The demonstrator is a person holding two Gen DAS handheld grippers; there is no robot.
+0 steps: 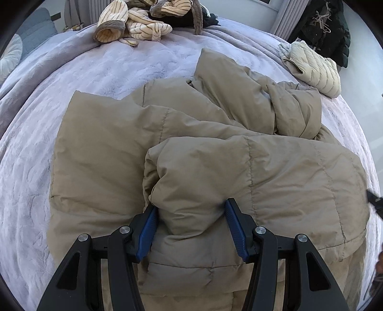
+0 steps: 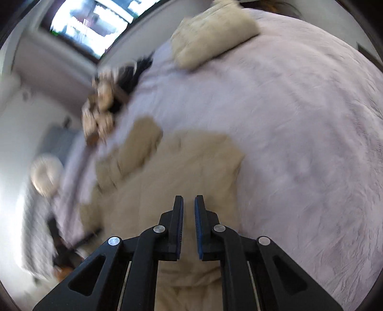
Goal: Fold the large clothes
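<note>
1. Gripping a thick fold of the tan puffer coat (image 1: 191, 148), the left gripper (image 1: 191, 222) has its blue pads (image 1: 147, 233) pressed into the padding on either side, jaws partly apart around the bulge.
2. Spread across the pale lilac blanket (image 1: 95, 64) on the bed, the coat lies with a sleeve doubled over its body and its far end bunched near the bed's right edge.
3. At the far side of the bed a striped cream garment (image 1: 134, 24) sits in a loose heap beside dark clothing, and a cream quilted jacket (image 1: 313, 69) lies folded at the right edge.
4. The right gripper (image 2: 189, 201) hangs above the coat (image 2: 172, 172), its jaws nearly together with only a thin gap and nothing between them; this view is blurred.
5. In the right wrist view the coat occupies the lower centre, with bare blanket (image 2: 299, 124) stretching to the right and a bright window (image 2: 91, 21) at the upper left.
</note>
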